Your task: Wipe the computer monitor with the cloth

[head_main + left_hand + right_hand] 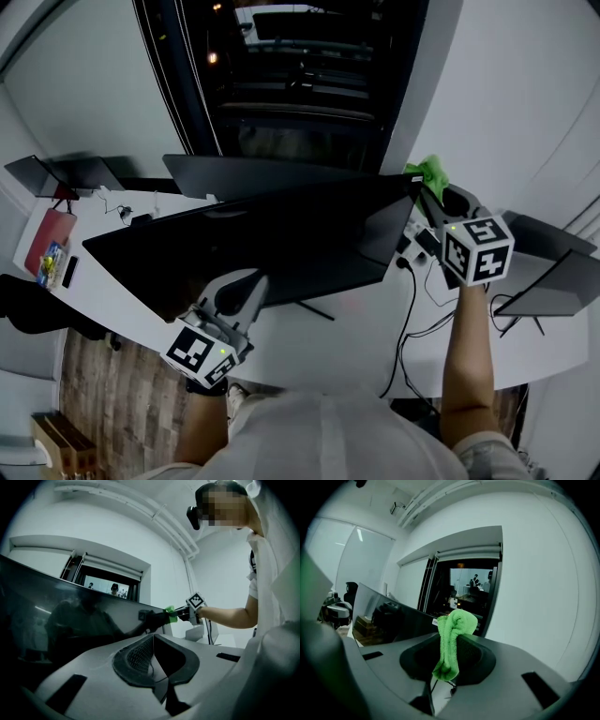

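Green cloth (453,634) pinched in the right gripper (451,651) jaws, bunched, its top end standing above them. Cloth sits at the upper right corner of the dark monitor (253,246), touching the edge. Left gripper (153,654) jaws pressed together, nothing between; it is near the monitor's lower left edge. White tabletop (361,342) underneath.

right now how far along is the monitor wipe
Done: the cloth is picked up and clamped in the right gripper. In hand: the cloth sits at the top right corner of the monitor, as if starting a pass. Left: probably the whole screen, though nothing shows what's been wiped. The left gripper is shut and empty by the lower edge.
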